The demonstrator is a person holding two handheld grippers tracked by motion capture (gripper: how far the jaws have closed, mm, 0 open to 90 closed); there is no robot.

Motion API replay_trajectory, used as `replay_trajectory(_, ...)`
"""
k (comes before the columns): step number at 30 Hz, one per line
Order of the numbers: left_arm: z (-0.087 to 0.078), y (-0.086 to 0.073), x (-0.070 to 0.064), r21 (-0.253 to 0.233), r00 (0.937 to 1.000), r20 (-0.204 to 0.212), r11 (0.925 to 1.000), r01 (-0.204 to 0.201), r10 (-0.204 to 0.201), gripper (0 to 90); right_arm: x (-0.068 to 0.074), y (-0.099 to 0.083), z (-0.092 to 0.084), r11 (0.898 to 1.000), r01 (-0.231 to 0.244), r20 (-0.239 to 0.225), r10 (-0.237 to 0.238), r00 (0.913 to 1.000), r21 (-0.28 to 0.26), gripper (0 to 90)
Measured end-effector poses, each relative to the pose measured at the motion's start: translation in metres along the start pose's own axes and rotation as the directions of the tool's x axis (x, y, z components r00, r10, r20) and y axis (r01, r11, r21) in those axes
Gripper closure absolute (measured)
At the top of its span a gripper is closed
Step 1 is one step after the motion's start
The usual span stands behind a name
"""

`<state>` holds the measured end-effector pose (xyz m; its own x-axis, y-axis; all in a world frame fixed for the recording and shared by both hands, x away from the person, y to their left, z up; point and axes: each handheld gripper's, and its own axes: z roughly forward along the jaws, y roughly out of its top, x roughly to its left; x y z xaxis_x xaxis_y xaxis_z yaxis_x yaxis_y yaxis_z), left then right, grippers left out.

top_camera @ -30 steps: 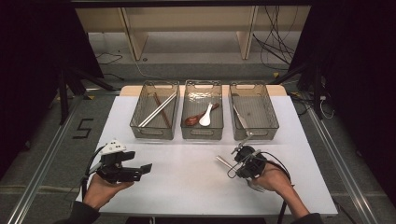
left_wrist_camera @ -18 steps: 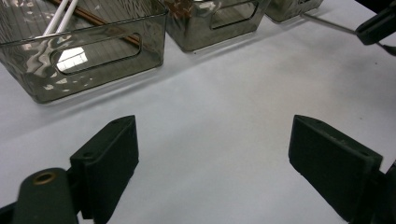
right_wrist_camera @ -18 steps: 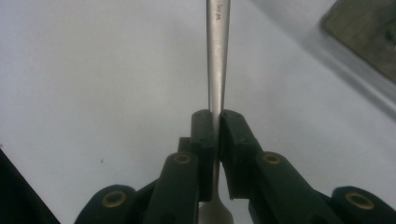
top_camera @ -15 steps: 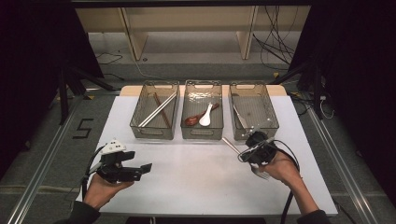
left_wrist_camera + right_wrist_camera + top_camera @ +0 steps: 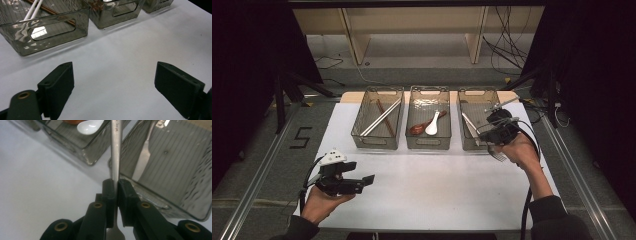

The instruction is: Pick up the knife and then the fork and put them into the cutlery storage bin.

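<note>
The white worktop (image 5: pixel 432 190) is evenly lit from overhead while the room around it sinks into darkness at 9 and 3 o'clock. Glare ripples on the smoky bins (image 5: pixel 45 27). The high view is soft and grainy. In the right gripper view the near tongs (image 5: pixel 115 192) blur.

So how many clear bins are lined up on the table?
3: left bin holding chopsticks, middle bin holding two spoons, right bin with cutlery, partly behind the right gripper.
</note>
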<state>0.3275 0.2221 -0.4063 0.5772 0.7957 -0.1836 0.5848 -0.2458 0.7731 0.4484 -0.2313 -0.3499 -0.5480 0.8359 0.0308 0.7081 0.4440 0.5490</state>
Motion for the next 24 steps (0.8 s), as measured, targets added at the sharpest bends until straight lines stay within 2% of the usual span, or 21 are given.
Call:
replay_trajectory(11, 0.0, 0.0, 0.0, 0.001, 1.0, 0.001, 1.0, 0.001, -0.001, 15.4, -0.024, 0.026, 0.01, 0.998, -0.069, 0.049, 0.068, 0.9965, 0.009, 84.3)
replay_trajectory(24, 0.0, 0.0, 0.0, 0.002, 1.0, 0.002, 1.0, 0.0, 0.0, 15.4, -0.038, 0.047, 0.019, 0.992, -0.124, 0.073, 0.123, 0.9896, 0.002, 84.4)
